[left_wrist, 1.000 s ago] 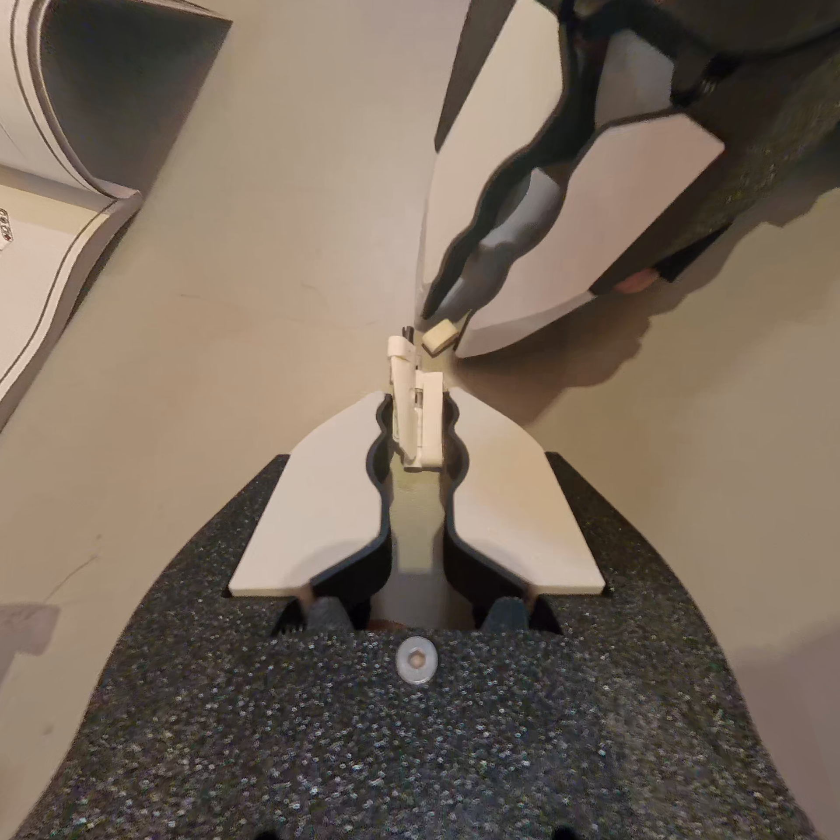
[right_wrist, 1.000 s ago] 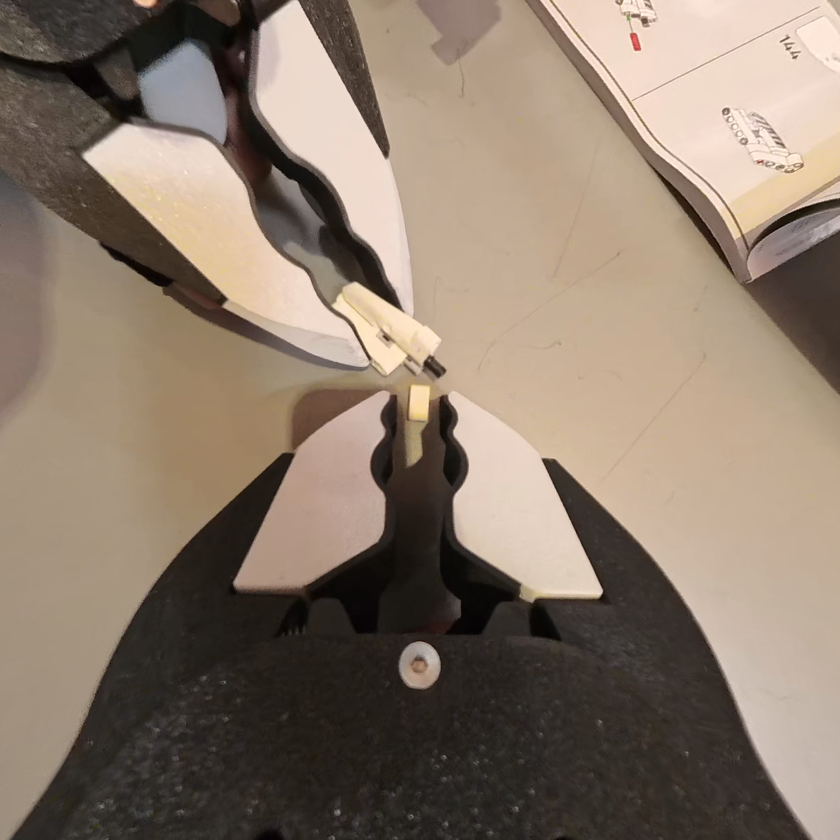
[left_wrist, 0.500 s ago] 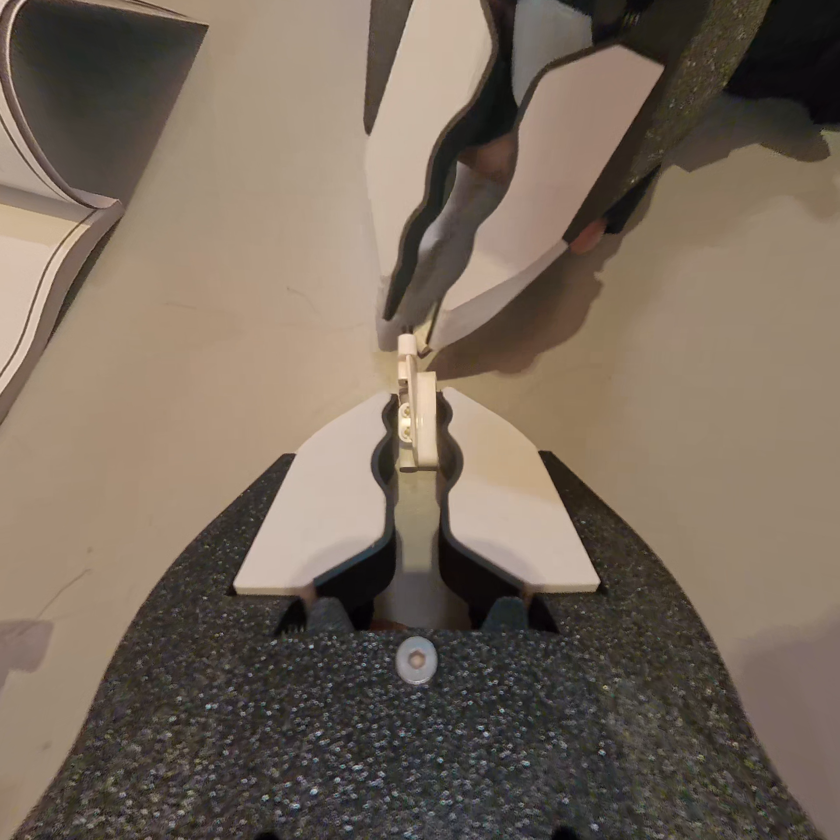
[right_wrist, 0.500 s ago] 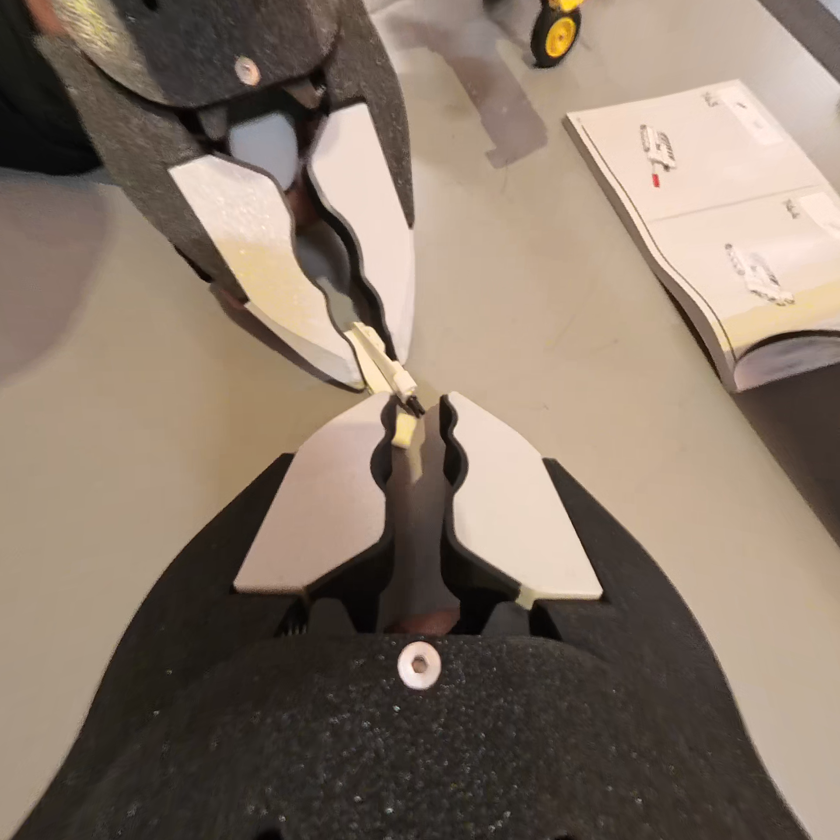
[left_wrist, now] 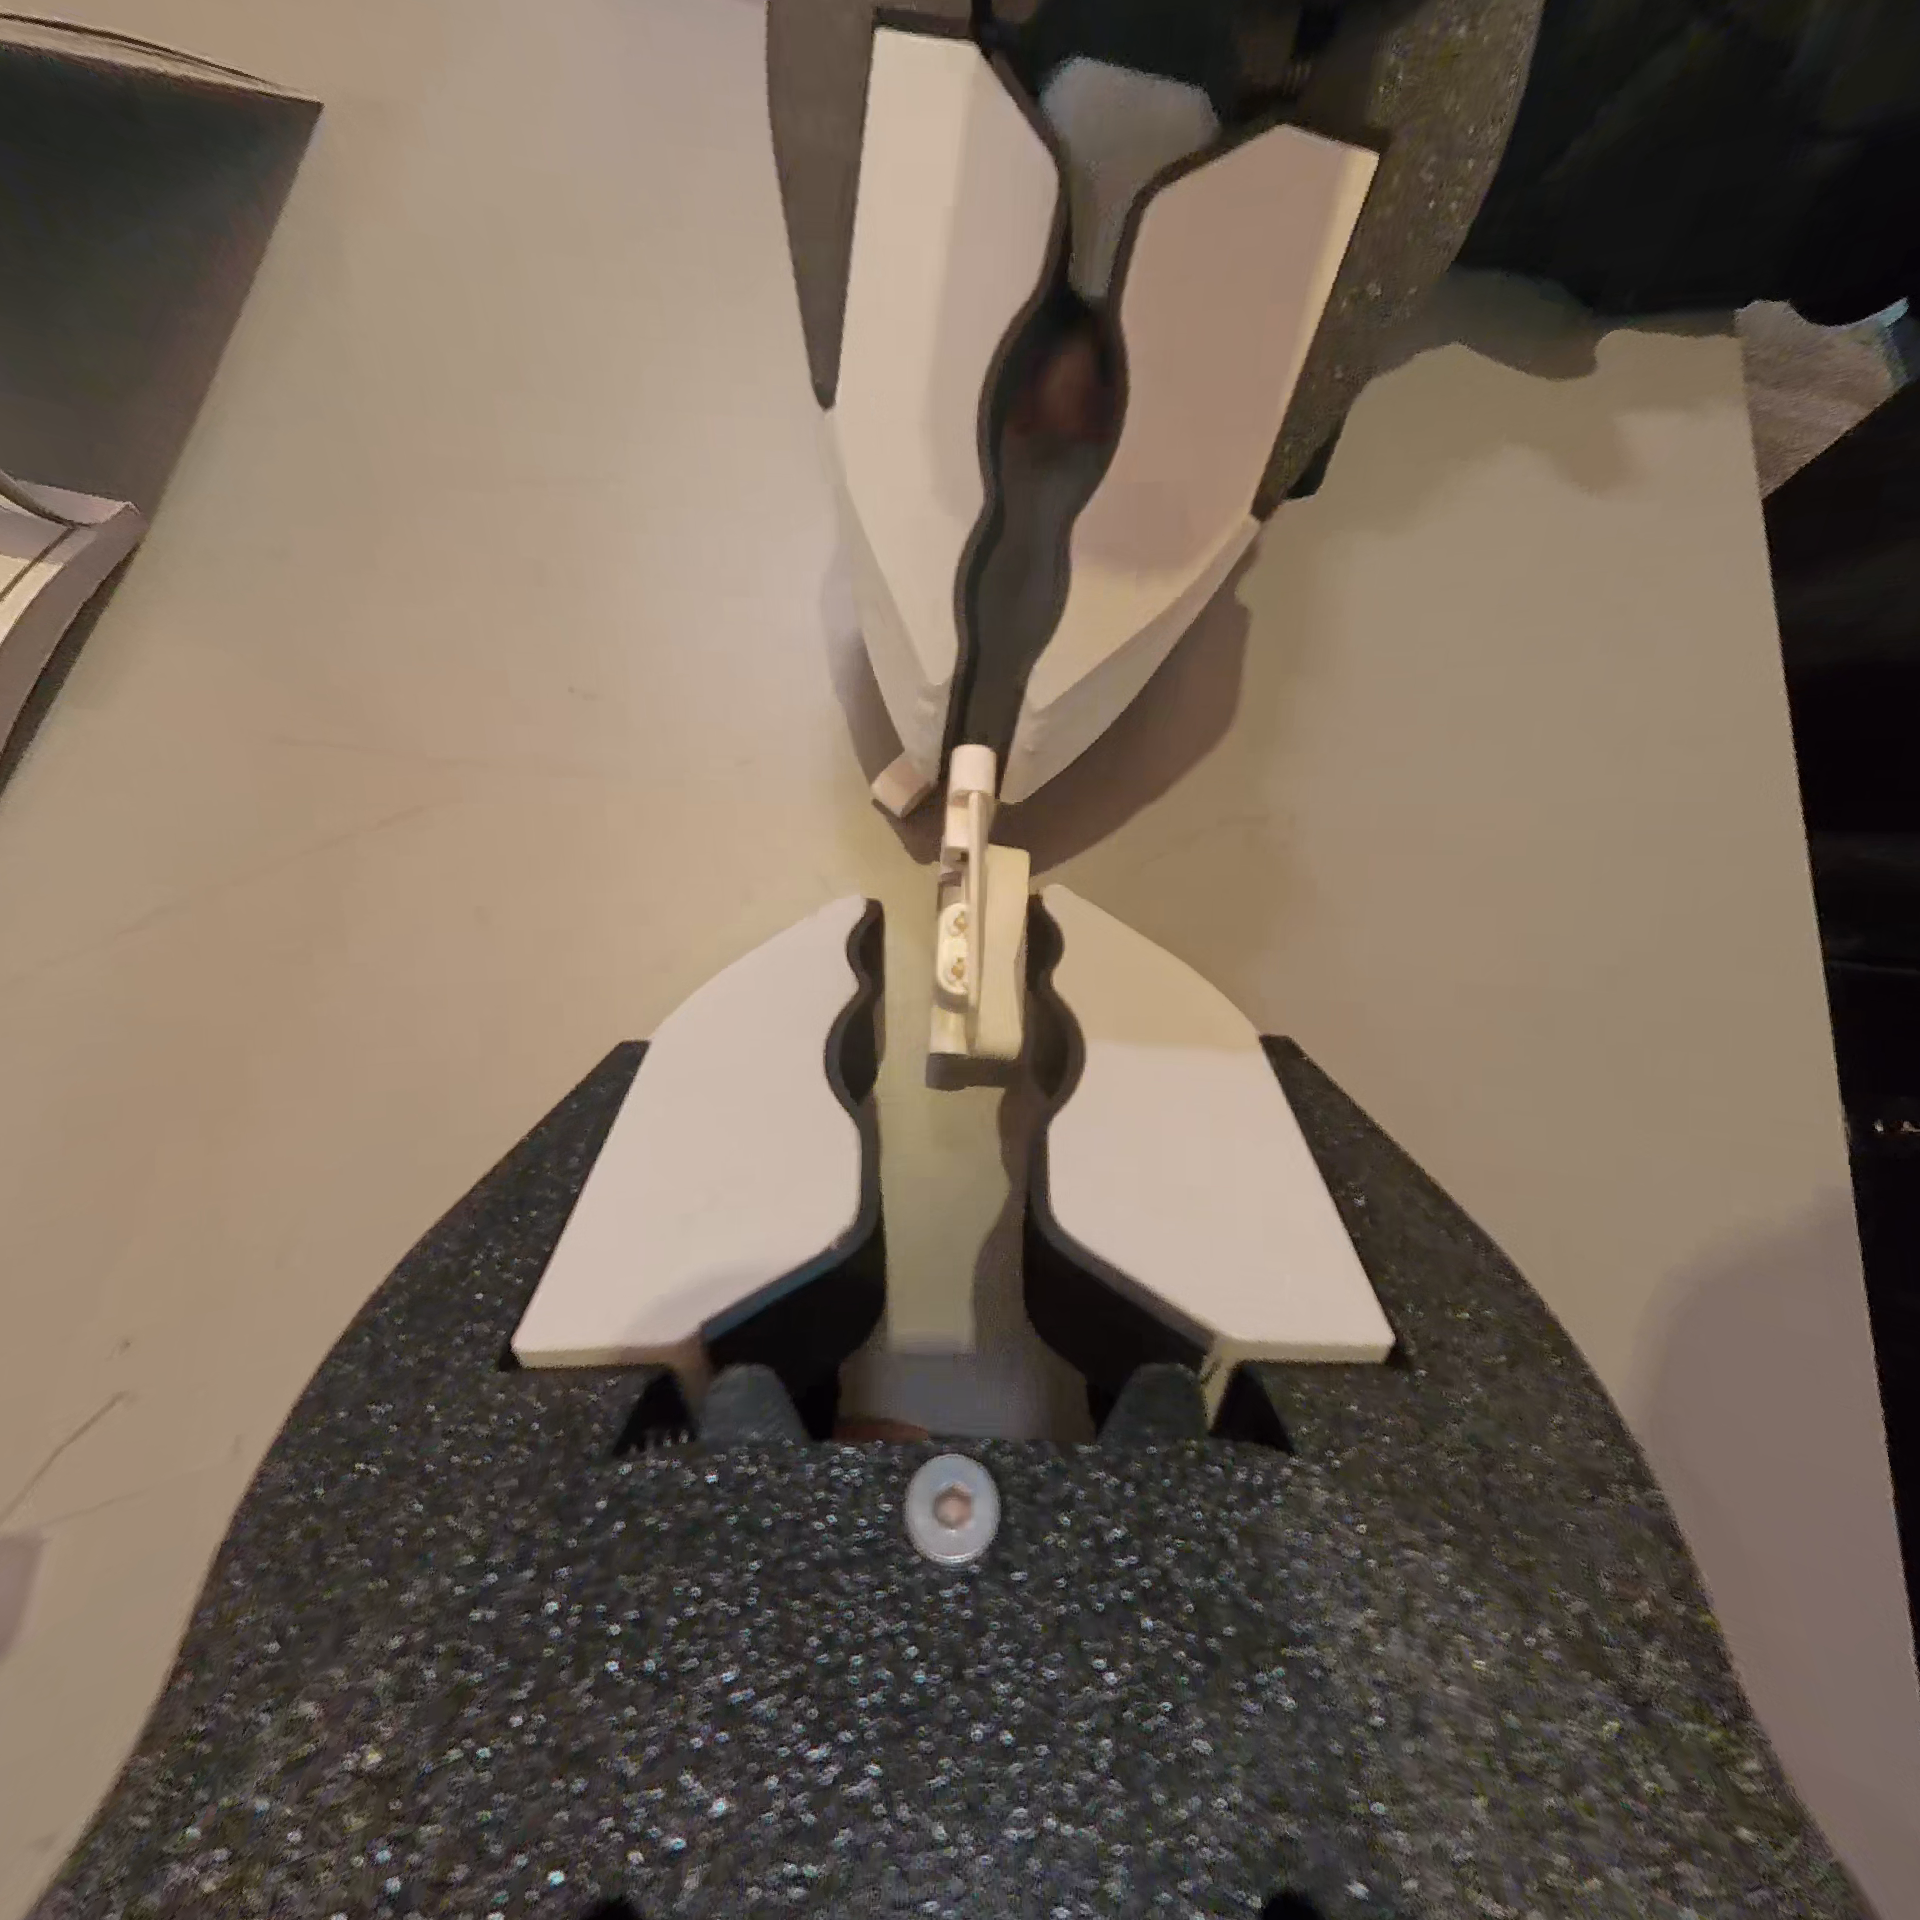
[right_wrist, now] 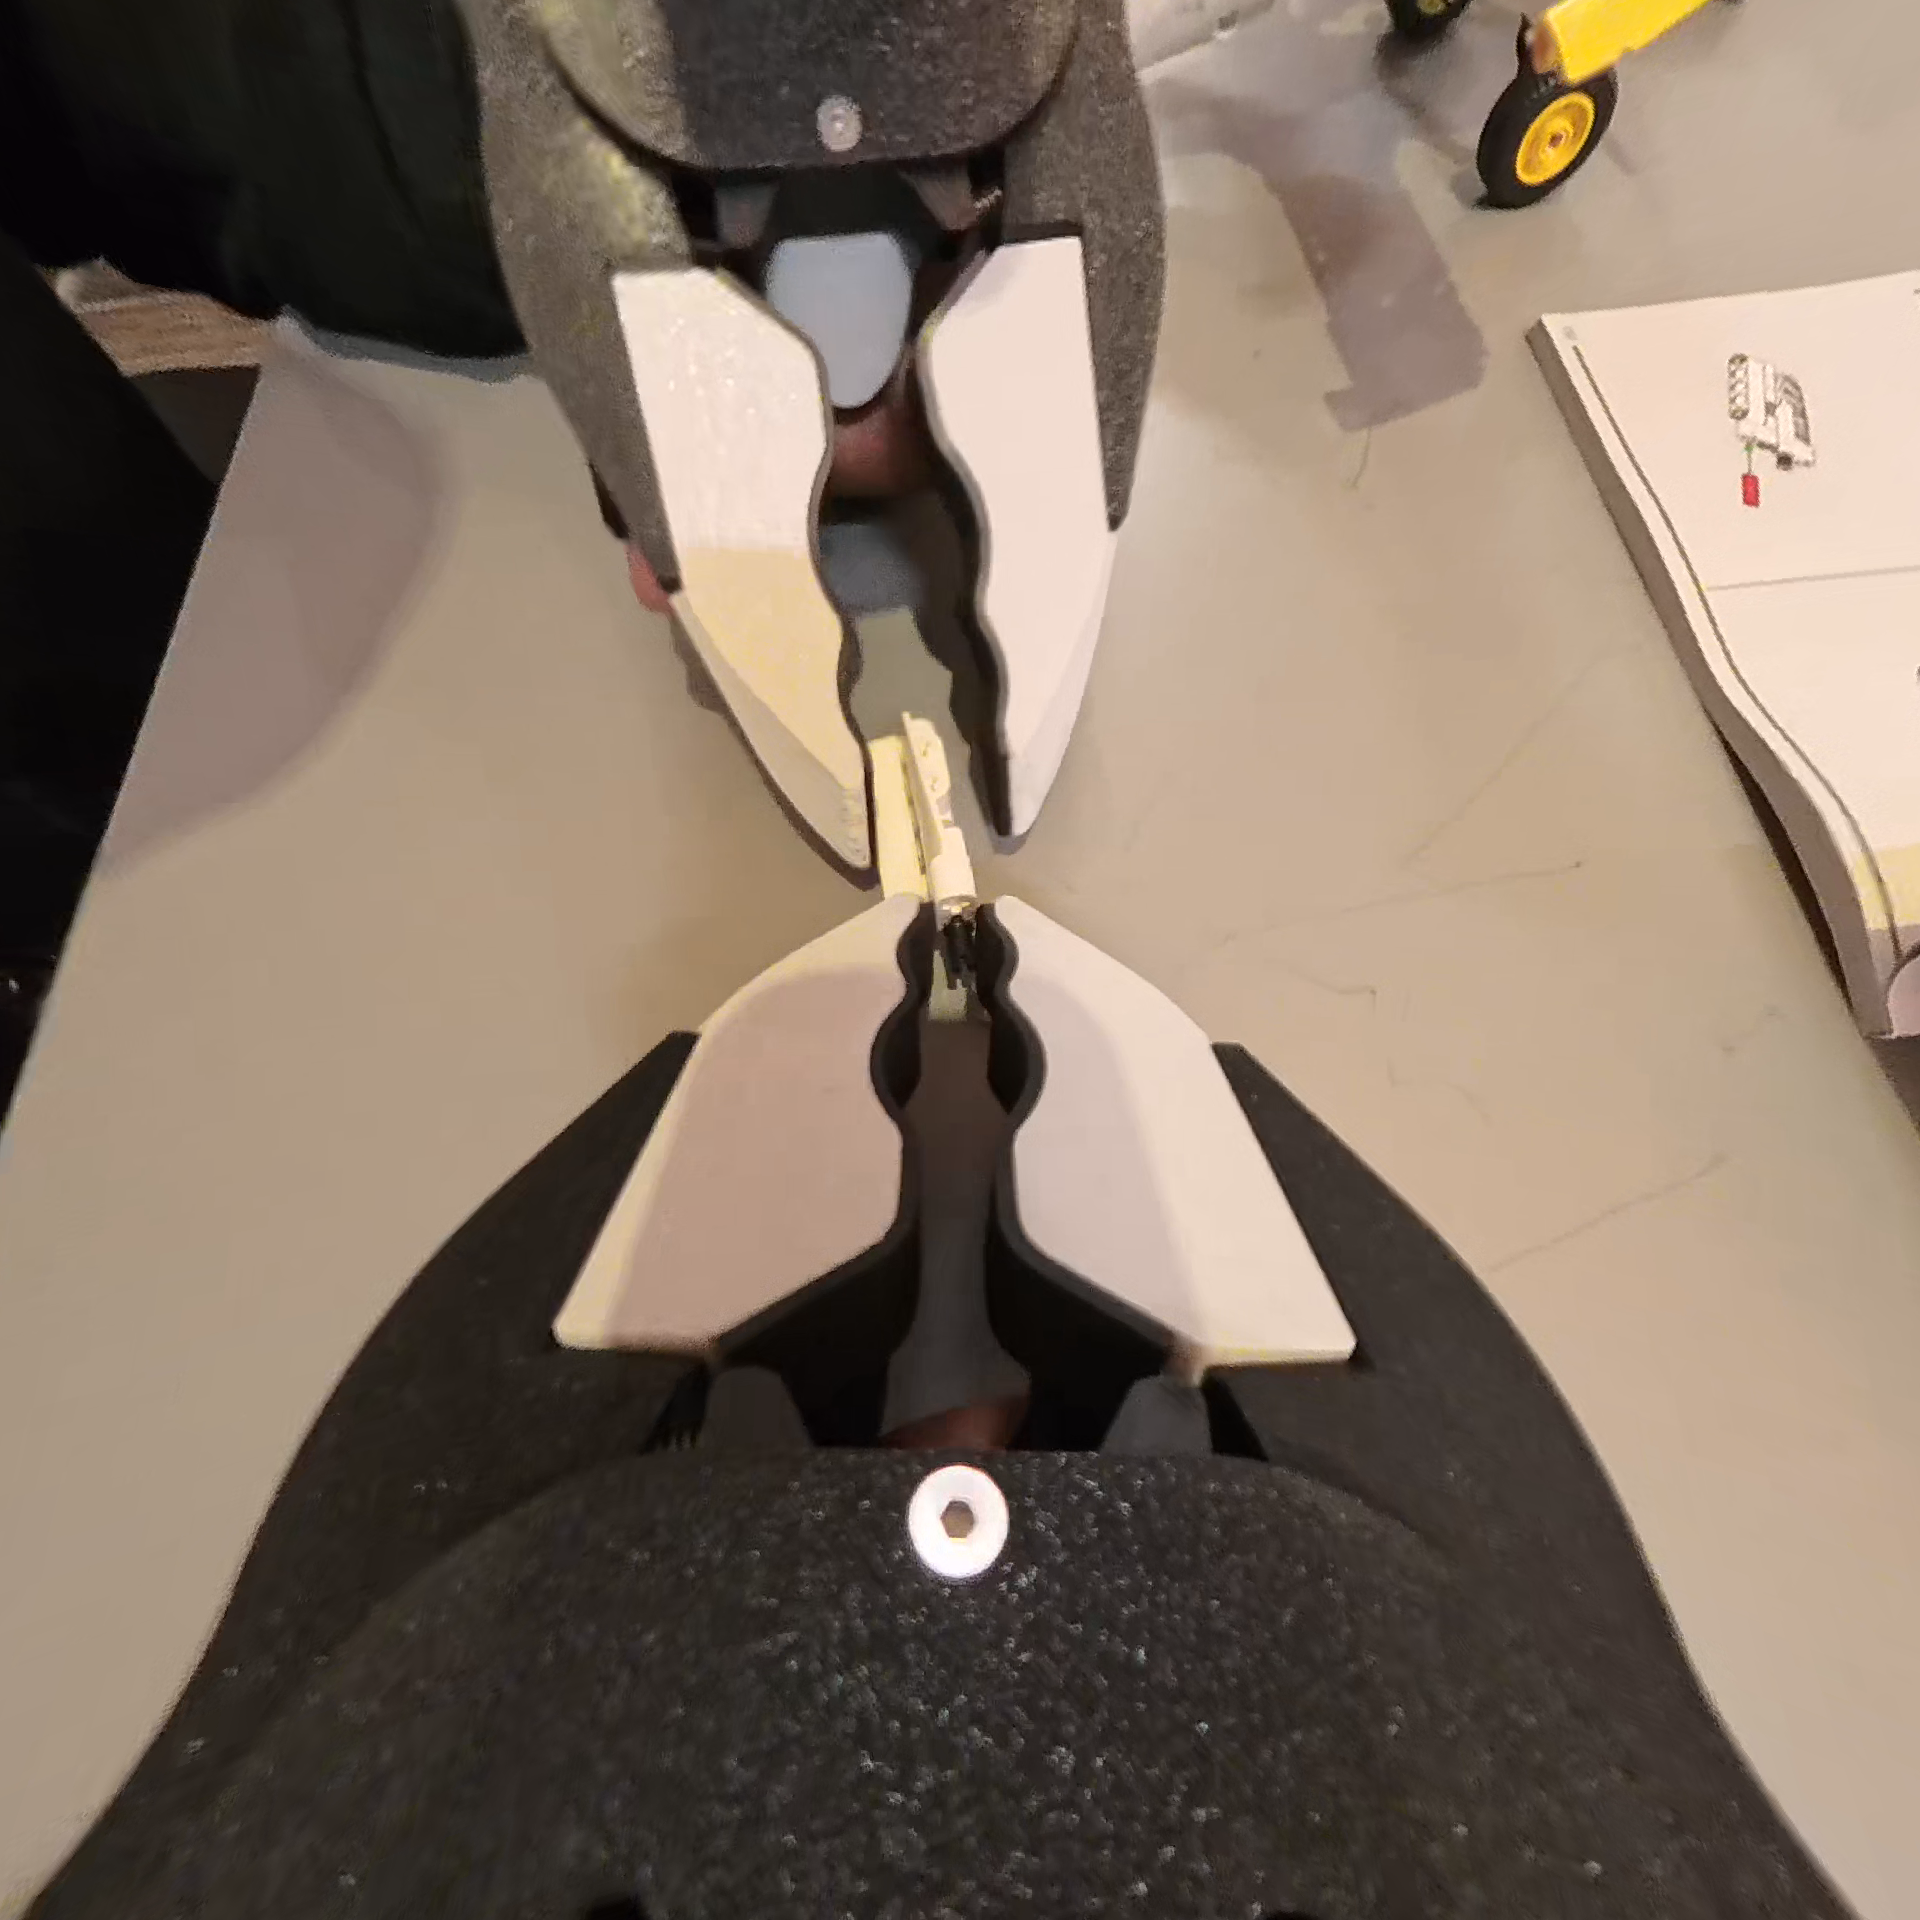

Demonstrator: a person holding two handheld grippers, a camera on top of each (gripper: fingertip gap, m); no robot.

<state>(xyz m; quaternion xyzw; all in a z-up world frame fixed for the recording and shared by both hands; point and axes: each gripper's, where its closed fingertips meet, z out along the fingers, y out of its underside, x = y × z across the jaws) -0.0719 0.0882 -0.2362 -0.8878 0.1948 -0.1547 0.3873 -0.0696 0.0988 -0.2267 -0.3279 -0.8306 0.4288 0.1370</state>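
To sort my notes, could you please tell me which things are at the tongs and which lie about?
At the tongs: white assembly, between the open left tongs, its far end pinched by the right tongs.
Lying about: open booklet; yellow wheeled model.

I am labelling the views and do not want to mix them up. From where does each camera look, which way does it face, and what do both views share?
Left wrist view: sits on the left gripper and looks forward along its open jaws, low over the table, straight at the right gripper; dark clothing shows behind.
Right wrist view: sits on the right gripper and faces the opposite way; its jaws are shut on the white part.
Shared: both grippers tip to tip, the white part, the booklet and the table.
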